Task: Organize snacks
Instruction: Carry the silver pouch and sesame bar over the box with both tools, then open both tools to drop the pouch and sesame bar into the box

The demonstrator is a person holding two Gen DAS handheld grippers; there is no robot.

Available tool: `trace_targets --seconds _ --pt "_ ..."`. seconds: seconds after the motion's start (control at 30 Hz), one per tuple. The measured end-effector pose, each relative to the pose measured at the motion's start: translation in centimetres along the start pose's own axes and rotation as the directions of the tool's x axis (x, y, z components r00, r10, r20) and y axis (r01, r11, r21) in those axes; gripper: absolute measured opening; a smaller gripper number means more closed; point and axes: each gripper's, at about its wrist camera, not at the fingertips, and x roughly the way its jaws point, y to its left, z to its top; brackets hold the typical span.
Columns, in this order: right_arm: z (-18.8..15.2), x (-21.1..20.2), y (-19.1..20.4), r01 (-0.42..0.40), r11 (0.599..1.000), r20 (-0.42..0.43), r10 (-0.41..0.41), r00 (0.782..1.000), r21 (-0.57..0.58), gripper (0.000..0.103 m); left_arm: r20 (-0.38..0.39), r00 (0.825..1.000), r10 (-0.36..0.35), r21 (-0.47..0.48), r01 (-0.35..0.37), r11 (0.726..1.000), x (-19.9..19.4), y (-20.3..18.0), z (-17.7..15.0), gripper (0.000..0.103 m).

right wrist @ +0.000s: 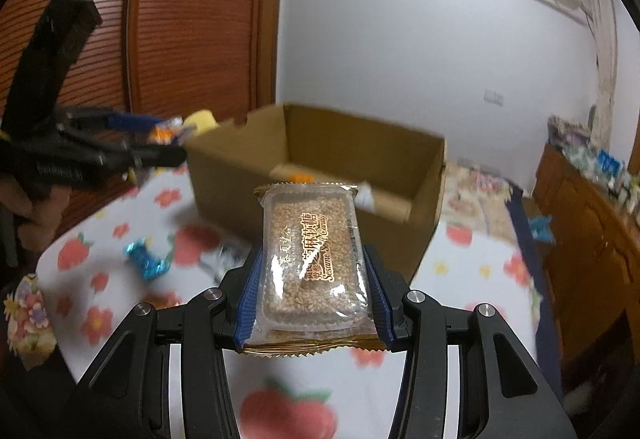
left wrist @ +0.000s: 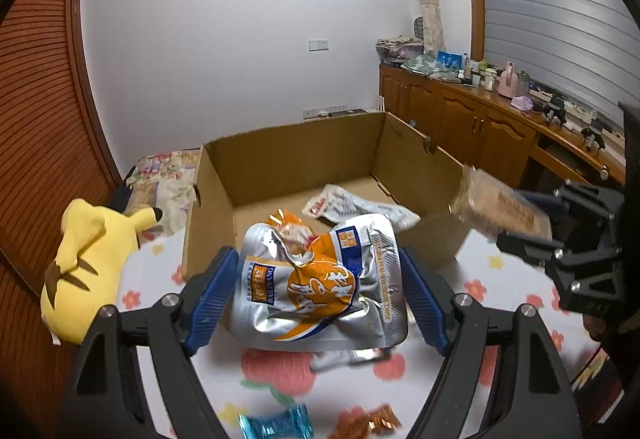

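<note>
A floral sheet (left wrist: 508, 279) carries loose candies (left wrist: 276, 423). The left gripper (left wrist: 320, 291) clamps a silver pouch (left wrist: 320, 279); the right gripper (right wrist: 314, 299) clamps a sesame bar (right wrist: 312, 259). Beyond, a box (left wrist: 288, 155) holds a white packet (left wrist: 352, 205). A sideboard (left wrist: 472, 119) lines the wall.

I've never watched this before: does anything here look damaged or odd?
Yes: the silver-and-orange snack bag, gripped by the left gripper, is badly crumpled. The sesame candy pack in the right gripper looks intact.
</note>
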Motion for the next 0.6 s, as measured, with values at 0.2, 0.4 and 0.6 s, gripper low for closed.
trace_targets --seconds 0.2,0.4,0.6 --pt "3.3 3.6 -2.1 -0.001 1.0 -0.007 0.001 1.0 0.009 0.048 -0.006 1.0 0.01 -0.005 -0.01 1.0 2.7 0.9 2.3 0.08" --pt "4.8 7.3 -3.2 0.003 1.0 -0.052 -0.003 0.999 0.012 0.048 -0.018 1.0 0.018 -0.001 -0.018 1.0 5.1 1.7 3.7 0.081" --pt "5.0 9.1 -3.7 0.005 1.0 -0.082 -0.004 0.997 0.007 0.051 -0.032 0.999 0.026 0.004 -0.026 1.0 7.1 2.0 4.5 0.081"
